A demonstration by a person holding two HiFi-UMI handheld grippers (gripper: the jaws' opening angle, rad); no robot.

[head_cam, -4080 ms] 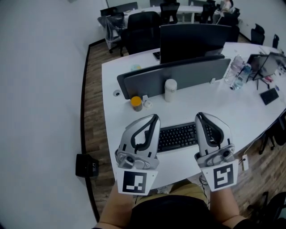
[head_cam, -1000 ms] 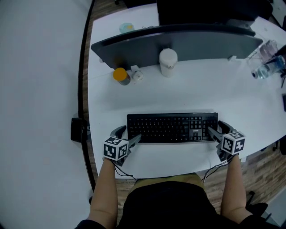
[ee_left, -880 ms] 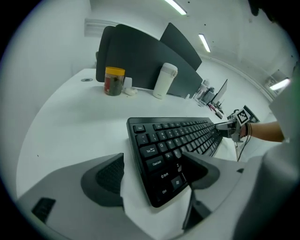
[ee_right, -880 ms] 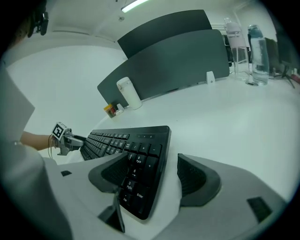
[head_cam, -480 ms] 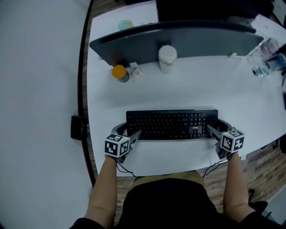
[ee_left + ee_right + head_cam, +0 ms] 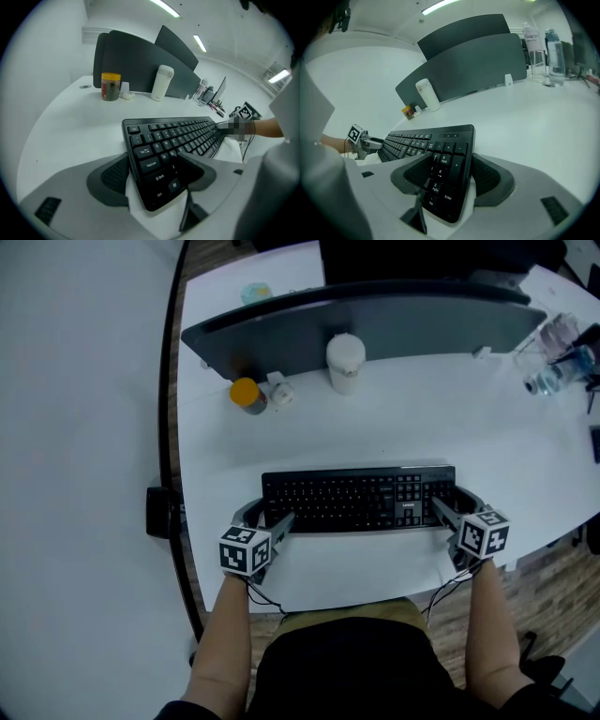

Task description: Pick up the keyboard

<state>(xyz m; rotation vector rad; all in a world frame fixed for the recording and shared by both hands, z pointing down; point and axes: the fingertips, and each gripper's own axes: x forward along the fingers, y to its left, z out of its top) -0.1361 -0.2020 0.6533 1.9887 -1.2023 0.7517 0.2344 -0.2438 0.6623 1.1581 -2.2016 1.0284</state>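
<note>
Both bare forearms reach forward from the bottom of the head view, the left forearm and the right forearm roughly parallel. Each gripper tilts forward and down and turns slightly inward toward one end of the keyboard.

The black keyboard lies crosswise on the white table, near its front edge.

The left gripper takes the keyboard's left end. Its jaws have just been closing, and in the left gripper view they pinch that end: one pad is against the far edge and the other lies over the keys at the near side. Keys marked "Tab", "Caps Lock", "Shift" and "Ctrl" can be read there.

The right gripper clamps the number-pad end in the same way, with a pad on each long edge. "PgUp", "Enter" and "Del" are legible between its jaws.

Each gripper carries a cube with black-and-white square markers.

Farther back on the table are a jar with a yellow lid and a white bottle, both in front of a grey divider.
</note>
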